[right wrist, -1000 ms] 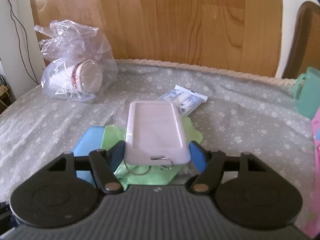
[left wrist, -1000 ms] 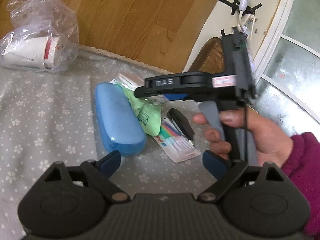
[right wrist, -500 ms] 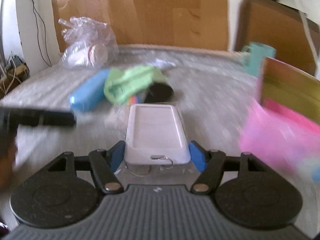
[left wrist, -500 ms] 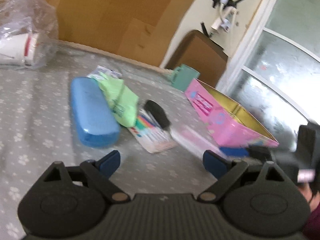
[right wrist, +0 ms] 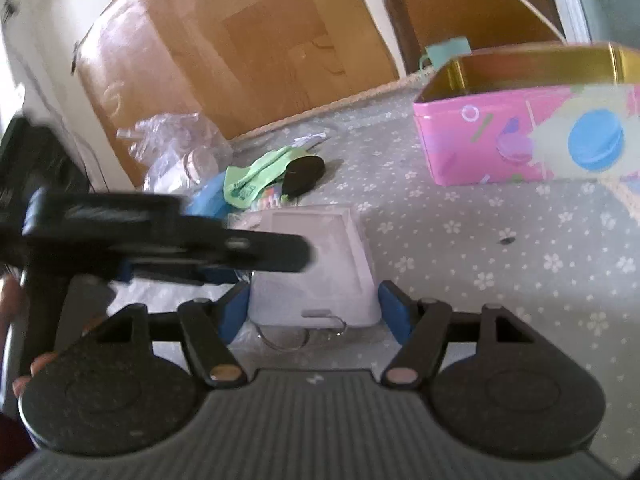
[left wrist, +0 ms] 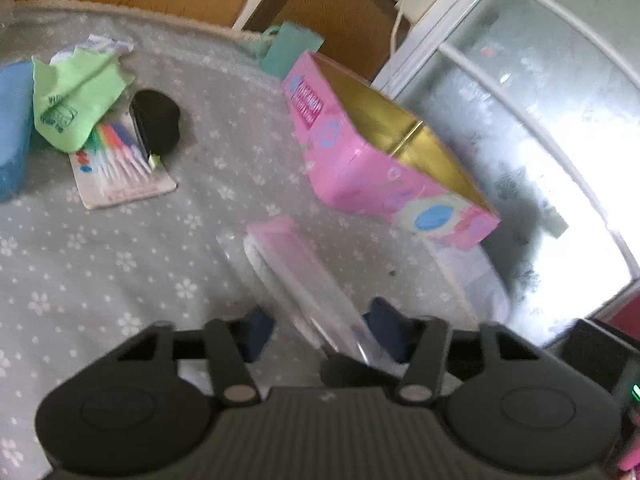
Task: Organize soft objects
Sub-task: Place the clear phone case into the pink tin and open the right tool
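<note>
My right gripper [right wrist: 314,310] is shut on a pale pink soft case [right wrist: 316,268] in a clear wrapper, with a wire ring at its near end. In the left wrist view the same case [left wrist: 296,280] runs between my left fingers; my left gripper [left wrist: 320,330] is around it, with a gap on its left side. The left gripper also crosses the right wrist view [right wrist: 168,240], at the case's left edge. An open pink tin [right wrist: 532,136] with a gold inside stands to the right, and shows in the left wrist view [left wrist: 384,148].
A green cloth [left wrist: 76,100], blue glasses case [left wrist: 12,128], pack of coloured pens [left wrist: 120,164] and black pouch [left wrist: 156,120] lie in a heap on the grey flowered tablecloth [left wrist: 100,260]. A teal mug [left wrist: 288,48] stands behind the tin. A plastic bag [right wrist: 176,152] lies far left.
My right gripper carried the pink case right, from above the heap to beside the pink tin. My left gripper swung right and came around the case, its fingers narrower than before.
</note>
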The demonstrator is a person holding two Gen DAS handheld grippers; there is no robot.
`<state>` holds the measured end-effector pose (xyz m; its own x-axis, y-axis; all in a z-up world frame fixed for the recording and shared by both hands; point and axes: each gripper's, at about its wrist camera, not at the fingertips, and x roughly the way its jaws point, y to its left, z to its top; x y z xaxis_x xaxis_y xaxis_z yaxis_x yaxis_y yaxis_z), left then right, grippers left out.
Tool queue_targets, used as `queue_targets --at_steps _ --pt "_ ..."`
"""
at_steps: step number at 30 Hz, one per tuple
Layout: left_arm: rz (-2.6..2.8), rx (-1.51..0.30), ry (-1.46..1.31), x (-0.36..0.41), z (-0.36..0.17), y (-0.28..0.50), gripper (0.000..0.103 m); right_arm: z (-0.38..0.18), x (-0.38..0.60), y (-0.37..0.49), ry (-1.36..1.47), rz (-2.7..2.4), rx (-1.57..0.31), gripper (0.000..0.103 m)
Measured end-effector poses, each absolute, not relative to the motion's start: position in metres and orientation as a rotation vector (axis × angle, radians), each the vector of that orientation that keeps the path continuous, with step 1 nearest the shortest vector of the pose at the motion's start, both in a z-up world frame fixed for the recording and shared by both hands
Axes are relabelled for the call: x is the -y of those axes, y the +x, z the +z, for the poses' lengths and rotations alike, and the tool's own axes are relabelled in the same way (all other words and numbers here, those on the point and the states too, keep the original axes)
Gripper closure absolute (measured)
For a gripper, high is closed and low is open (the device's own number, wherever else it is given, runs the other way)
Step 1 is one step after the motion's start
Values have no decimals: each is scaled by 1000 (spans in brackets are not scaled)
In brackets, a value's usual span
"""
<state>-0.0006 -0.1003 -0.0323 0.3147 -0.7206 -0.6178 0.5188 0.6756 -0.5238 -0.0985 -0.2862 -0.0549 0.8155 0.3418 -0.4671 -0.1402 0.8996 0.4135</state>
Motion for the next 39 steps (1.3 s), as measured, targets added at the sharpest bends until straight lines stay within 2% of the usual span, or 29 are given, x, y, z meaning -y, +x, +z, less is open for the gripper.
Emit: queue_targets --at_steps 2,7,9,10,12,13,19,24,27,30,31,32,34,39 --pt "-814 -946 -236 103 -38 -1 67 -55 278 -105 306 256 -547 29" --pt "-826 -954 -267 98 -41 -3 70 -59 273 -111 203 233 -514 16" --pt "-829 -956 -279 97 -41 -2 71 -62 270 -110 175 227 -513 16" --pt "-833 -957 -286 96 -41 -1 72 -64 268 -110 165 228 -515 16" --pt "-840 -960 -298 96 -41 0 74 -69 273 -111 134 233 -509 29" --pt "-844 -959 -303 97 -39 1 76 -70 272 -114 106 228 -503 32" --pt "-918 -872 -278 117 0 13 76 -60 286 -123 96 200 -435 32" --pt "-973 -767 -171 172 51 38 76 -27 307 -113 43 117 -293 32" --pt "-989 -739 -129 216 64 62 75 -8 338 -96 71 65 -242 32" --pt "-986 -743 -100 257 62 93 72 1 373 -73 121 5 -241 32" --pt "-976 -743 -88 268 59 102 67 2 382 -66 134 -10 -248 32" --pt "-962 -743 -74 279 55 110 54 1 391 -54 147 -29 -258 30" --pt "-883 -737 -49 295 46 124 43 -1 399 -33 148 -80 -274 27" --pt "-864 -707 -78 273 36 118 43 -11 405 -1 96 -222 -307 27"
